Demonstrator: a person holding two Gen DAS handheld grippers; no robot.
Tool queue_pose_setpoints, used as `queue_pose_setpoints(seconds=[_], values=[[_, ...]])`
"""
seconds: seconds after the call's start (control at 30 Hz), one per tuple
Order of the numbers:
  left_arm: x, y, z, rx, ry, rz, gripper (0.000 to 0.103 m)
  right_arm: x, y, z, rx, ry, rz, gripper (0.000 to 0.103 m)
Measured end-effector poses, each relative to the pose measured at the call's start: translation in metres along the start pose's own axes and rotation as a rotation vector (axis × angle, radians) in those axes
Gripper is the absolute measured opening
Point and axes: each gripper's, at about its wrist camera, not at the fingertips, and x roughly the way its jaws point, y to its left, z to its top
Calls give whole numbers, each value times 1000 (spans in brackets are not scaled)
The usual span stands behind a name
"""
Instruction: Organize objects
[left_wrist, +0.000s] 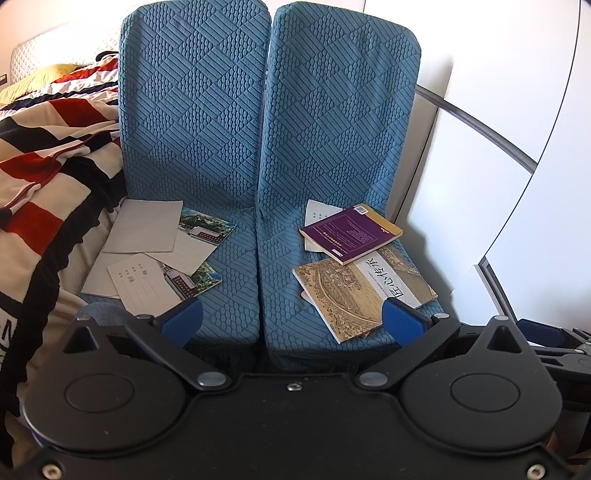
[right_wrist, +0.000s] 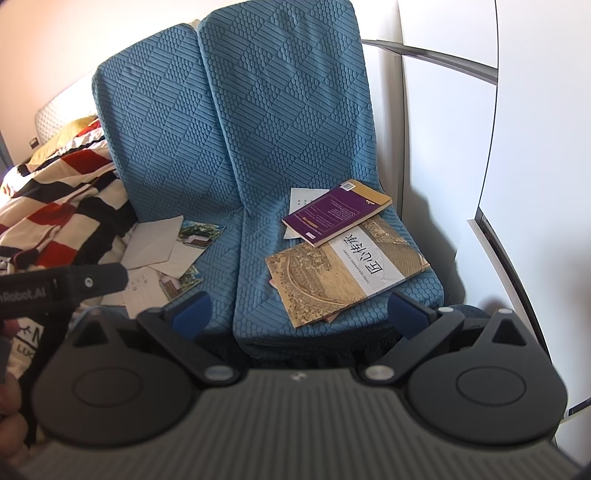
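Reading 匠心传承, tan book (right_wrist: 347, 280) on blue seat (right_wrist: 332, 184)

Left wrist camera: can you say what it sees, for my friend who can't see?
Two blue padded seats: loose cards and envelopes lie on the left one, a purple book overlapping a tan book on the right. The left gripper hangs open in front, holding nothing.

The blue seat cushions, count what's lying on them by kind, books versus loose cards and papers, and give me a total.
Books: 2, purple paperback book, tan illustrated book
Loose cards and papers: at least 6, five overlapping on left blue cushion, white card under purple book
Total: at least 8
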Motion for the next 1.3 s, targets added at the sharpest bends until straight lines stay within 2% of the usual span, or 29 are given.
queue_pose_setpoints(seconds=[0.3,0.5,0.67,1.07,1.3], values=[[8,-2,2,14,4,-5,103,3,-3,1,13,-4,0,103],[25,-5,19,30,-8,-14,103,15,-8,4,17,-6,-15,103],[46,-6,34,48,-15,-17,103,28,-12,9,22,-6,-22,103],[109,-12,47,122,25,-48,103,61,-16,18,40,-8,-21,103],[145,-17,52,173,49,-87,103,84,-21,19,84,31,-7,103]])
